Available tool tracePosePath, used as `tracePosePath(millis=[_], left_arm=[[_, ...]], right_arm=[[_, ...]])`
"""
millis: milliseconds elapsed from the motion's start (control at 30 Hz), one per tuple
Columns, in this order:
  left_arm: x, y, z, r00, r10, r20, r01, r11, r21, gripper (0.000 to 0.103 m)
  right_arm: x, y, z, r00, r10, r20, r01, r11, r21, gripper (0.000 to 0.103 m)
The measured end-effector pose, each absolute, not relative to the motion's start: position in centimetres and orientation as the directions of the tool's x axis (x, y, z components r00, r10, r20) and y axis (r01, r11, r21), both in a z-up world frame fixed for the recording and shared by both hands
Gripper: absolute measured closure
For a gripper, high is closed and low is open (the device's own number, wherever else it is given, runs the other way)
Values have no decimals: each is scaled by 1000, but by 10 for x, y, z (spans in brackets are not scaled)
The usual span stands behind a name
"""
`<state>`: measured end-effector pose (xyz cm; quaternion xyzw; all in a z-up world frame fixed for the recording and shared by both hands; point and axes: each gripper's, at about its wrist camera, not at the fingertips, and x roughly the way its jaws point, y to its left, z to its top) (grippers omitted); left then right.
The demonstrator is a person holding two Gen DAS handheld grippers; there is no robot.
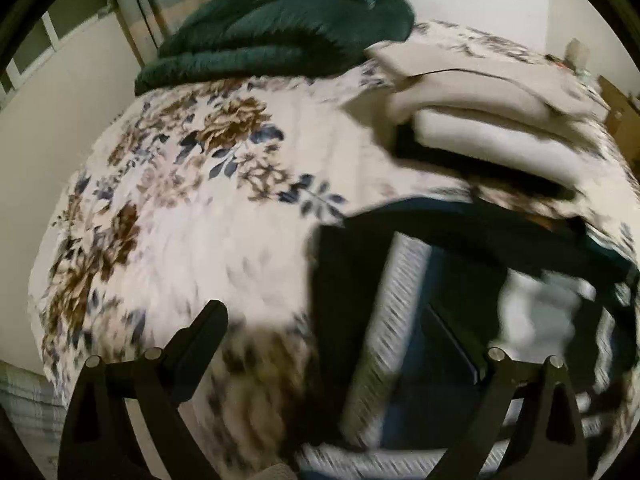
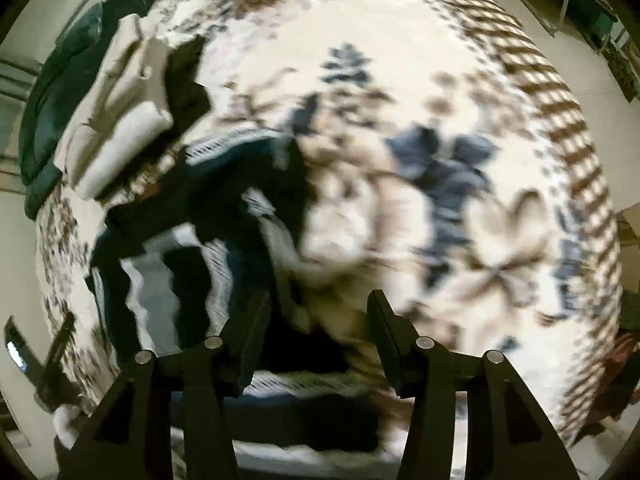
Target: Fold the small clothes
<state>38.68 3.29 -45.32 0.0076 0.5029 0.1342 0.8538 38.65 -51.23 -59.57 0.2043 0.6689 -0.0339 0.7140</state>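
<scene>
A dark navy garment with white striped bands (image 1: 420, 300) lies crumpled on the floral bedspread (image 1: 180, 208). Both views are blurred by motion. My left gripper (image 1: 332, 332) is open just above the garment's left edge, its right finger over the dark cloth. In the right wrist view the same garment (image 2: 208, 232) lies at the lower left, running under my right gripper (image 2: 320, 320), which is open above its near edge. Neither gripper holds anything.
A stack of folded beige and white clothes (image 1: 488, 120) sits on the bed beyond the garment, also in the right wrist view (image 2: 116, 120). A folded dark green blanket (image 1: 280, 28) lies at the far end. The bed's right edge (image 2: 580, 160) borders tiled floor.
</scene>
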Motion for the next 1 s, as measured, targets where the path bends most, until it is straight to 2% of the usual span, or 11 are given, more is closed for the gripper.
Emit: tracePosePath(millis=[100, 200, 400, 667, 700, 733, 767, 1000], left_arm=[[342, -16, -452, 432, 264, -863, -216, 959, 185, 4], [291, -79, -474, 336, 266, -903, -199, 958, 208, 4], [214, -188, -526, 159, 198, -967, -187, 968, 168, 4], [171, -264, -546, 150, 163, -975, -126, 981, 144, 3], [169, -267, -546, 155, 164, -974, -123, 982, 146, 4], [167, -267, -546, 160, 165, -973, -121, 982, 147, 4], [167, -268, -545, 164, 170, -972, -119, 981, 151, 4], [166, -268, -539, 200, 178, -964, -117, 981, 156, 4]], right_arm=[[371, -550, -607, 51, 294, -954, 317, 901, 295, 50], [369, -577, -622, 13, 349, -937, 289, 896, 338, 50], [404, -598, -638, 0, 466, -885, 217, 864, 455, 50], [488, -558, -687, -35, 634, -773, 211, 761, 614, 50], [495, -550, -693, -46, 645, -763, 211, 752, 624, 52], [502, -542, -699, -53, 655, -754, 205, 746, 633, 76], [506, -537, -700, -48, 652, -757, 194, 750, 633, 92], [535, -549, -674, 70, 425, -902, 133, 893, 431, 96]])
